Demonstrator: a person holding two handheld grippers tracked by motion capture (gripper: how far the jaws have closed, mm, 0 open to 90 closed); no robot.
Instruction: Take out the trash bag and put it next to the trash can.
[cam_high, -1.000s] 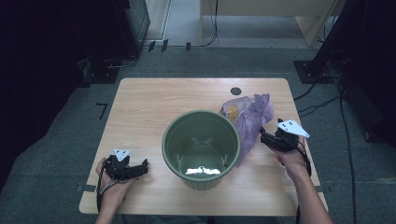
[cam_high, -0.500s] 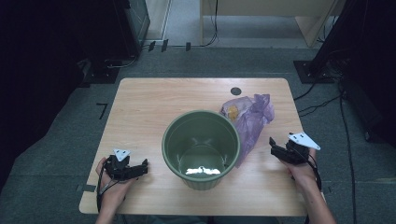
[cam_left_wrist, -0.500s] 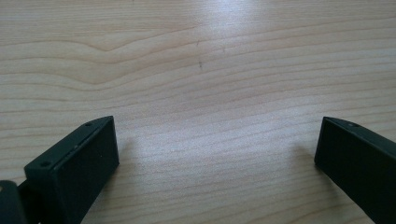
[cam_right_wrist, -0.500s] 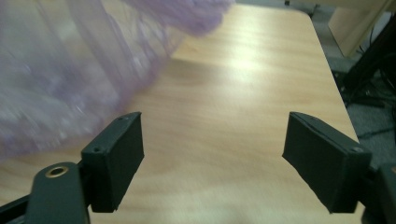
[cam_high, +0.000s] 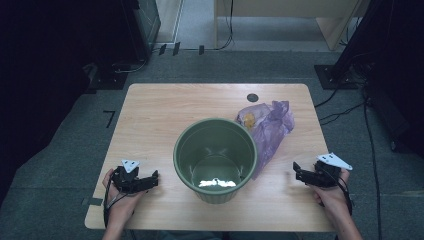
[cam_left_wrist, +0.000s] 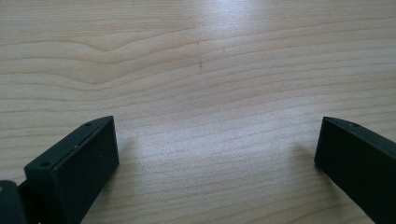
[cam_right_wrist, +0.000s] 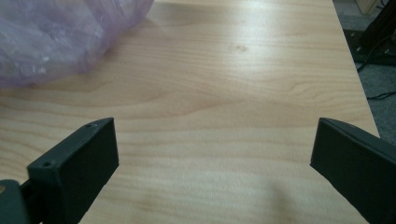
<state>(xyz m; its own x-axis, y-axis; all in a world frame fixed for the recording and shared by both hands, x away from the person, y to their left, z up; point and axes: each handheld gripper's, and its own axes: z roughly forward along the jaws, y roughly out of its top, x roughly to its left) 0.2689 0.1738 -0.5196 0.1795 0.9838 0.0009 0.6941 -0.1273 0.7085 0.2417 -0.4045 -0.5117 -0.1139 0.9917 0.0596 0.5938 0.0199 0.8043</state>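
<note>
Since the purple bag (cam_high: 270, 127) by the bin (cam_high: 215, 159) is thin, limp and slippery, I'd pinch a bunched fold; my right tool (cam_high: 301, 172) and left tool (cam_high: 148, 180) rest spread wide on the worktop (cam_high: 165, 110)

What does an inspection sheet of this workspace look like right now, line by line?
Surface: wooden table, bare grain, with a dark round hole near the far edge.
Job's things: green bin upright at centre; crumpled purple plastic bag against its right side.
Clutter: nothing seen.
Grippers: left gripper and right gripper both open, low at the near edge, holding nothing.
Cables: one trails from each gripper; more cross the floor beyond.
Surroundings: grey carpet, dark equipment stands at the sides.
</note>
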